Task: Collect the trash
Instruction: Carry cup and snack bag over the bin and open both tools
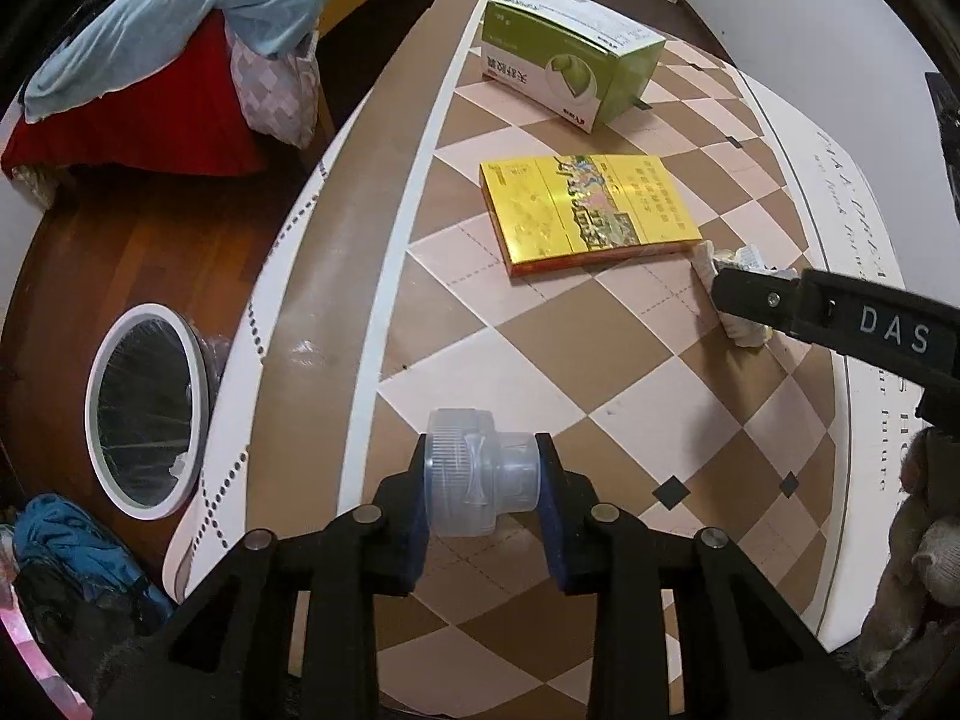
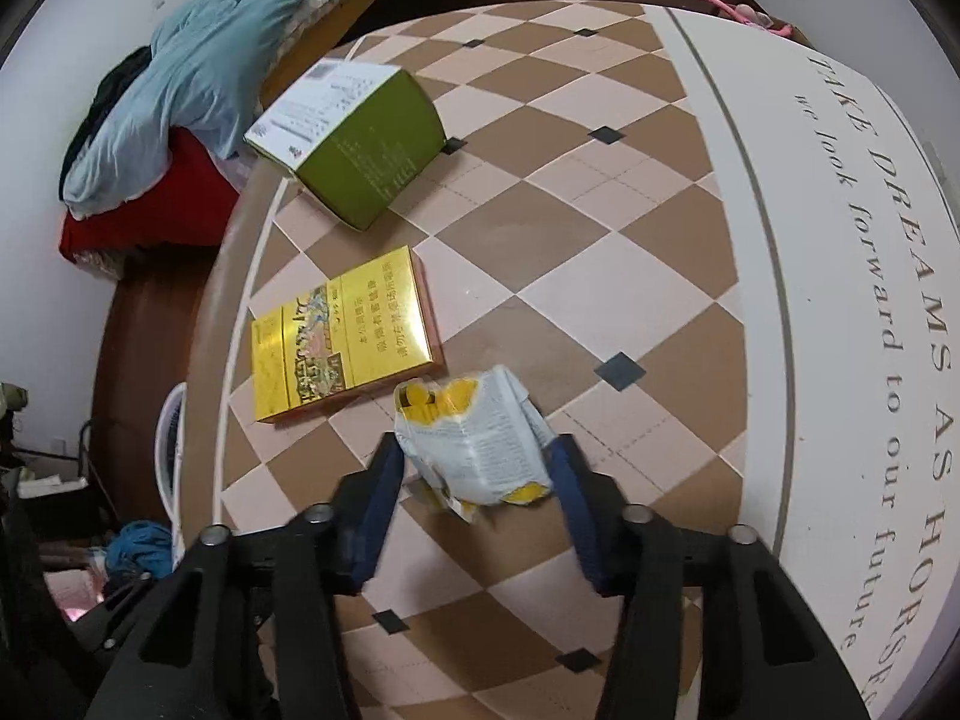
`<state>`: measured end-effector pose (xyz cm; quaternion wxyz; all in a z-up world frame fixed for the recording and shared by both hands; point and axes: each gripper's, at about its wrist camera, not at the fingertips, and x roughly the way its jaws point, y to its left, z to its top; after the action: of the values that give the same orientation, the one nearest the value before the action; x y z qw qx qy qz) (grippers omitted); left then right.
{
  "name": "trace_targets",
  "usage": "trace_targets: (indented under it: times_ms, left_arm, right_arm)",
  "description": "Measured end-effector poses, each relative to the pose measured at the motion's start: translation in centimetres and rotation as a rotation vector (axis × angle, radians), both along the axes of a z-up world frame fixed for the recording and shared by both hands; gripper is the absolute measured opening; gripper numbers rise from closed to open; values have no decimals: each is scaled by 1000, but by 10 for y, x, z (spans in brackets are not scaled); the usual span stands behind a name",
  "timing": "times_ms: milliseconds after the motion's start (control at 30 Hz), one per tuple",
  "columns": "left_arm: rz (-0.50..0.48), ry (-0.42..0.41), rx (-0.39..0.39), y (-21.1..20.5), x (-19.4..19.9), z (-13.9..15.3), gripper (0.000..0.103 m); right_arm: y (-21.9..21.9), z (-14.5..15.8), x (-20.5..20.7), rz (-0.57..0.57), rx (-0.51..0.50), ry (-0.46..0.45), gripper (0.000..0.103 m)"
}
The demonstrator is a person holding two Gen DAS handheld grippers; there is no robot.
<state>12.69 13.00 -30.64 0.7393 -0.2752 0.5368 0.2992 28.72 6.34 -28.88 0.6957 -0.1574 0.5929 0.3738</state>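
Observation:
My left gripper [image 1: 483, 489] is shut on a clear plastic cap [image 1: 474, 474] and holds it just above the checkered table [image 1: 600, 348]. My right gripper [image 2: 477, 468] has its fingers around a crumpled white and yellow wrapper [image 2: 474, 438] on the table; the wrapper fills the gap between the pads. In the left wrist view the right gripper [image 1: 729, 300] shows at the right edge over the same wrapper [image 1: 741, 327]. A white-rimmed trash bin [image 1: 144, 411] with a black liner stands on the floor left of the table.
A flat yellow box [image 1: 585, 207] [image 2: 342, 336] lies mid-table. A green and white carton [image 1: 570, 57] [image 2: 354, 144] stands further back. A bed with red cover and blue cloth [image 1: 198, 6] is at the far left. Clothes [image 1: 66, 546] lie by the bin.

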Motion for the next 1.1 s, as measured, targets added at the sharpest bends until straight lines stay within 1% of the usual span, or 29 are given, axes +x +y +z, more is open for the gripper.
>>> trace_targets:
  times_ms: [67, 167, 233, 333, 400, 533, 600, 667, 733, 867, 967, 1100]
  left_arm:
    - [-2, -4, 13, 2, -3, 5, 27]
    - [-9, -14, 42, 0, -3, 16, 27]
    - [-13, -27, 62, 0, -5, 27, 27]
    - [-17, -52, 108, 3, -12, 49, 27]
    - [-10, -81, 140, 9, -20, 69, 27]
    - [21, -134, 214, 28, -42, 110, 27]
    - [45, -164, 254, 40, -60, 135, 27]
    - [66, -183, 278, 50, -76, 152, 27]
    - [96, -196, 324, 62, -99, 172, 27]
    - [156, -205, 375, 82, -144, 194, 27]
    - [197, -185, 411, 97, -177, 202, 27]
    - [268, -151, 410, 126, -222, 194, 27]
  right_arm:
    - [1, 1, -1, 4, -2, -12, 48]
    - [3, 5, -2, 15, 1, -28, 41]
    - [3, 10, -4, 19, 4, -38, 40]
    - [-1, 21, -8, 20, 17, -59, 40]
    - [-5, 32, -10, 18, 33, -62, 40]
    - [-11, 62, -21, 28, 76, -92, 40]
    - [-12, 78, -30, 39, 100, -108, 40]
    - [-10, 96, -40, 54, 127, -122, 40]
    - [-4, 115, -55, 78, 157, -140, 40]
    - [18, 146, -88, 135, 213, -155, 40]
    - [44, 165, -126, 201, 258, -159, 40]
    - [82, 172, -177, 292, 291, -142, 40]
